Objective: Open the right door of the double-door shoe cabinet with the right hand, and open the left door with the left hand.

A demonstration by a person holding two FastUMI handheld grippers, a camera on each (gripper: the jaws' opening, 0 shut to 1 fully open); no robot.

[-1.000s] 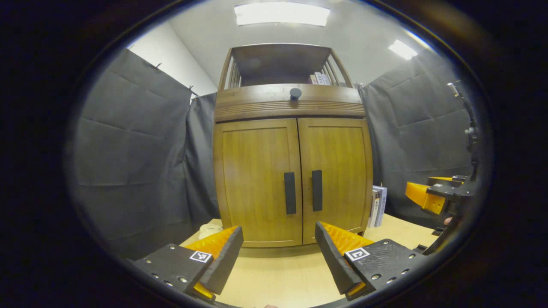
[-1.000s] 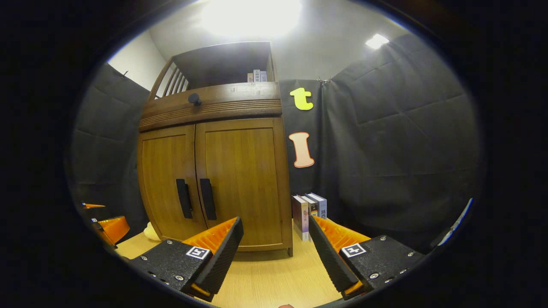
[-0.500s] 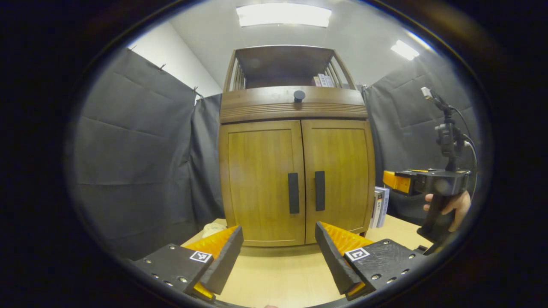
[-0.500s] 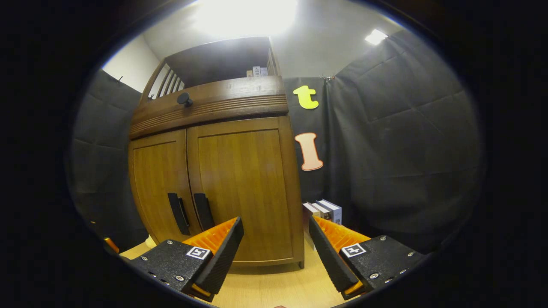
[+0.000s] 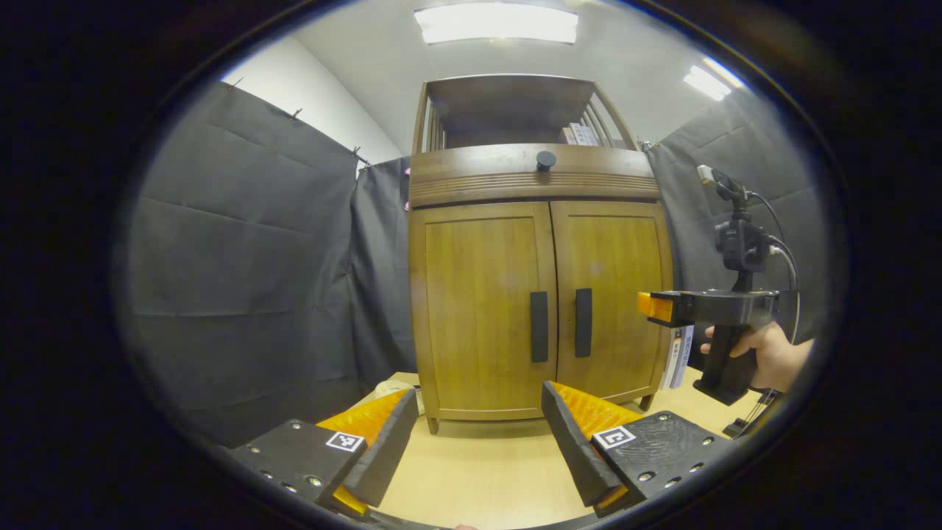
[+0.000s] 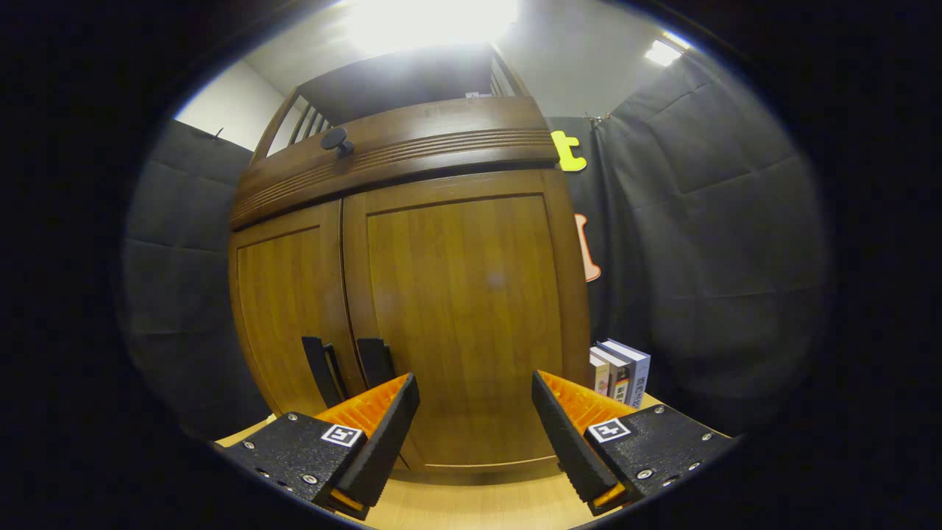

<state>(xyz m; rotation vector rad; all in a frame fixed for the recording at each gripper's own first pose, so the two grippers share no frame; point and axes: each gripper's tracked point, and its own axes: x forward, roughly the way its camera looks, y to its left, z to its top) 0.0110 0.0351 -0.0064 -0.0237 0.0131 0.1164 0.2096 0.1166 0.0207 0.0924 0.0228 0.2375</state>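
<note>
Cabinet: the brown wooden double-door shoe cabinet (image 5: pixel 541 294) stands on the pale wooden table (image 5: pixel 486 471) against the booth's dark cloth; its left door (image 5: pixel 482 309) and right door (image 5: pixel 614 298) are both closed, so the inside is hidden.
Handles: a black vertical bar handle on the left door (image 5: pixel 539 326) and its twin on the right door (image 5: pixel 583 322) sit side by side at the centre seam.
Top shelf: the open slatted shelf (image 5: pixel 515 110) holds what look like a few upright books (image 5: pixel 581 134); small and dim, hard to be sure.
Beside it: a short row of upright books (image 6: pixel 622 368) stands on the table just right of the cabinet.
Change: since a second ago the right gripper has come much nearer the right door, which now looms large in the right gripper view; the left gripper's distance has changed little.
Left gripper (image 5: pixel 478 442): jaws spread wide, holding nothing, apart from the cabinet.
Right gripper (image 6: pixel 475 434): jaws spread wide, empty, close before the right door without touching it; a hand (image 5: pixel 765 353) grips it in the left gripper view.
</note>
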